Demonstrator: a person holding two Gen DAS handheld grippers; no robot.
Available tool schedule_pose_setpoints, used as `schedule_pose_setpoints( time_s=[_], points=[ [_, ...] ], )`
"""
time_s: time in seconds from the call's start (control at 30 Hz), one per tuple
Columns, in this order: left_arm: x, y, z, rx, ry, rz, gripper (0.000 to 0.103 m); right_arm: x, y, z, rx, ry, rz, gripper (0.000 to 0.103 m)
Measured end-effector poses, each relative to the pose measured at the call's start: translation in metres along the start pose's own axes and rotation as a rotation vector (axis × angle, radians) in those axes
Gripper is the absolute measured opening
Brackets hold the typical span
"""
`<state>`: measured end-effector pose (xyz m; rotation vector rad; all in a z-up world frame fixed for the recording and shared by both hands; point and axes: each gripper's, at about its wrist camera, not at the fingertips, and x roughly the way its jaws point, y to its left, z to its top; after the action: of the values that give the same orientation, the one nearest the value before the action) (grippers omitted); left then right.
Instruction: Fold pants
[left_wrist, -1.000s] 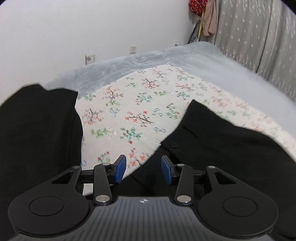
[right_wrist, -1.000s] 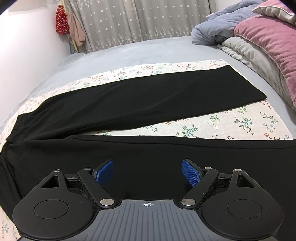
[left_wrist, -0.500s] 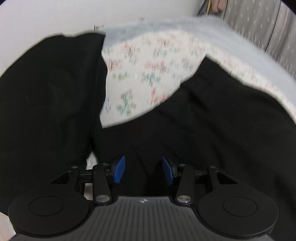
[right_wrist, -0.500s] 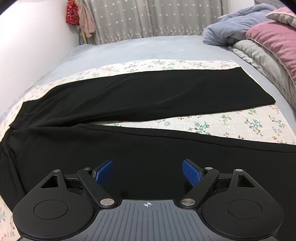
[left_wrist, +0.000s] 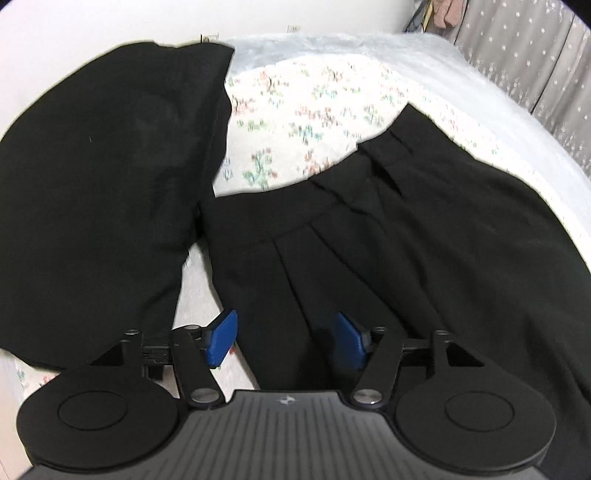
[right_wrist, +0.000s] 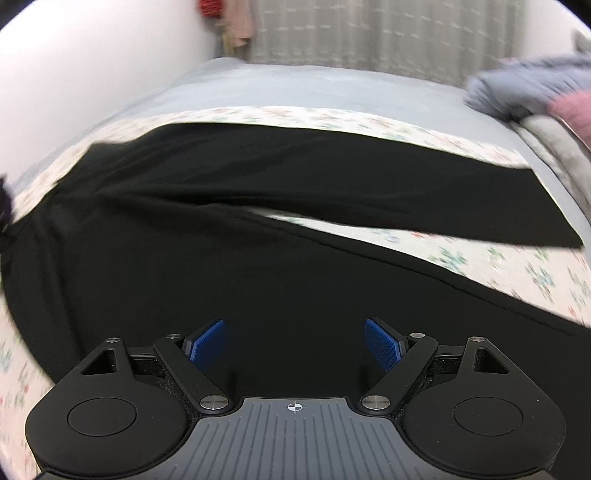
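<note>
Black fabric pants lie spread across a floral sheet as the left gripper, jaws just widened and empty, and the right gripper, also open, hover over them ready to fold.

Even, soft indoor light on both my feeds, no hard shadows or glare. Left wrist view: floral sheet smeared w/ motion blur, black pants show only faint pleat detail. Right wrist view is worse (whole bed streaked), curtain & pillows soft. Fisheye bends edges, corners vignette dark. Gripper bodies up close stay sharp.
</note>
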<state>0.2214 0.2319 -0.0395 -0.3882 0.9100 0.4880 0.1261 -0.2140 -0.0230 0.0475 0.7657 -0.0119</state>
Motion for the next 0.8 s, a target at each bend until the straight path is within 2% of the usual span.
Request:
schedule_pose_setpoints(
  time_s=[0.07, 0.13, 0.17, 0.2, 0.23, 0.27, 0.43, 0.7, 0.8],
  points=[
    [0.011, -0.003, -0.004, 0.010, 0.021, 0.012, 0.075, -0.002, 0.013, -0.004, -0.072, 0.003, 0.017, 0.086],
    [0.016, -0.008, -0.008, 0.033, 0.001, 0.020, 0.074, -0.002, 0.024, -0.008, -0.129, 0.012, 0.043, 0.086],
    [0.015, -0.010, -0.009, 0.044, -0.013, 0.014, 0.061, -0.001, 0.027, -0.009, -0.143, 0.020, 0.055, 0.086],
    [0.014, -0.011, -0.009, 0.055, -0.027, 0.000, 0.051, 0.000, 0.029, -0.010, -0.153, 0.026, 0.063, 0.086],
    [0.013, -0.013, -0.008, 0.064, -0.045, 0.009, 0.030, 0.001, 0.032, -0.011, -0.163, 0.032, 0.069, 0.086],
    [0.013, -0.013, -0.008, 0.071, -0.060, 0.026, 0.020, 0.001, 0.034, -0.013, -0.175, 0.036, 0.069, 0.086],
    [0.007, 0.000, -0.007, 0.019, -0.106, 0.013, 0.015, 0.003, 0.037, -0.016, -0.200, 0.046, 0.052, 0.086],
    [-0.015, -0.011, -0.011, 0.138, -0.258, 0.148, 0.015, 0.000, 0.036, -0.015, -0.182, 0.035, 0.071, 0.086],
    [-0.013, -0.014, -0.013, 0.156, -0.257, 0.178, 0.015, -0.002, 0.035, -0.016, -0.187, 0.036, 0.081, 0.086]
  ],
)
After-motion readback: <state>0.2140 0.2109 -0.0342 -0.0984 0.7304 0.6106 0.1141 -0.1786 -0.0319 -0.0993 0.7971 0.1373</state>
